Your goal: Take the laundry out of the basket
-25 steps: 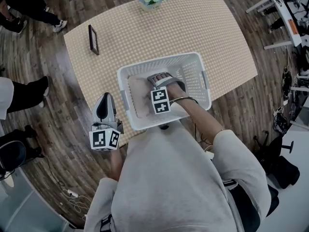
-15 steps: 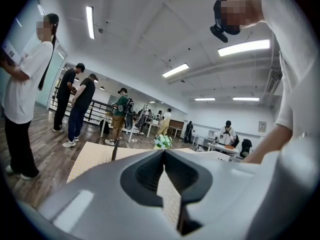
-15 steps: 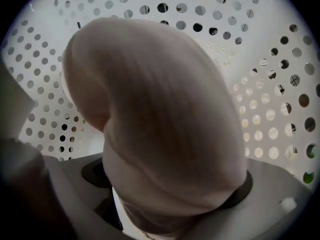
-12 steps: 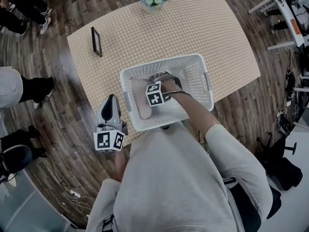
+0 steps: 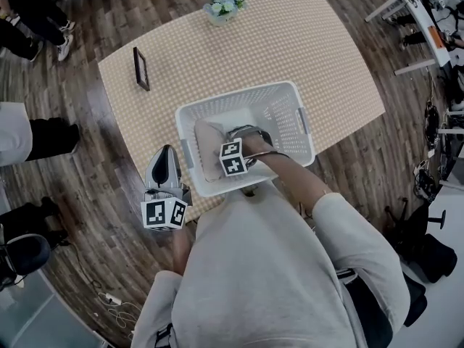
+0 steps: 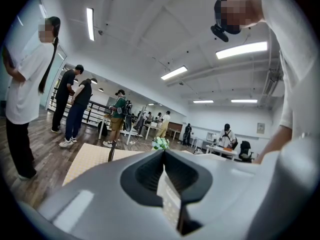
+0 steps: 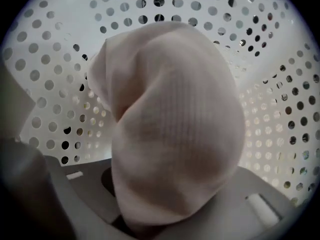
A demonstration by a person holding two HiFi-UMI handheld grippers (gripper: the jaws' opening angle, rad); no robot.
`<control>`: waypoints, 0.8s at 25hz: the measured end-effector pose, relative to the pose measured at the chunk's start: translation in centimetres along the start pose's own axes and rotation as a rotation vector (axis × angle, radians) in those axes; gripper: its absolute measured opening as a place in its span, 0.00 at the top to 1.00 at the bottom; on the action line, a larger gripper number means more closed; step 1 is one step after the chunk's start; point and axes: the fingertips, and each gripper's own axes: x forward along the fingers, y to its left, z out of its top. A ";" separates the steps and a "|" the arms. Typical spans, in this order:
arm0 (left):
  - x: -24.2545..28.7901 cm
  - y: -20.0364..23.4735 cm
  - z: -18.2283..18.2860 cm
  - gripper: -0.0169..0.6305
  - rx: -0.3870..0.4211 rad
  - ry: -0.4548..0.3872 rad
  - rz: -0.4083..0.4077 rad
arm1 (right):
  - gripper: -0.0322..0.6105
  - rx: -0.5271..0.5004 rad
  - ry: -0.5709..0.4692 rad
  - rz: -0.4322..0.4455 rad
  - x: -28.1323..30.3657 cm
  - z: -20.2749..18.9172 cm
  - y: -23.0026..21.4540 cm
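A white perforated laundry basket (image 5: 239, 91) stands on the checked table (image 5: 304, 42) near its front edge. A pale pink ribbed garment (image 5: 206, 149) lies in the basket's left half. My right gripper (image 5: 230, 135) reaches down into the basket, and its jaws are closing with the garment (image 7: 170, 129) bunched up between them and pinched. The basket wall (image 7: 280, 84) fills the right gripper view behind the cloth. My left gripper (image 5: 164, 152) hangs outside the basket to its left, over the table's front edge. Its jaws (image 6: 163, 151) meet at the tips with nothing between them.
A small dark picture frame (image 5: 141, 68) lies at the table's left and a flower pot (image 5: 223, 0) at its far edge. People's legs (image 5: 32, 133) stand on the wooden floor at left. White stands (image 5: 417, 9) are at right.
The right gripper has sunk deeper into the basket, shifted slightly left, and closed on the pink garment, which now bunches up. The left gripper has barely moved.
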 end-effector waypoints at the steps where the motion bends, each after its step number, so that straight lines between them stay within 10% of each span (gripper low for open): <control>1: -0.1 -0.3 0.0 0.96 0.000 -0.003 -0.003 | 0.68 0.011 -0.005 -0.012 -0.1 -0.1 0.1; 20: -2.6 -3.5 1.9 0.96 0.030 -0.068 -0.070 | 0.71 0.220 -0.103 -0.600 -13.1 -3.3 -8.2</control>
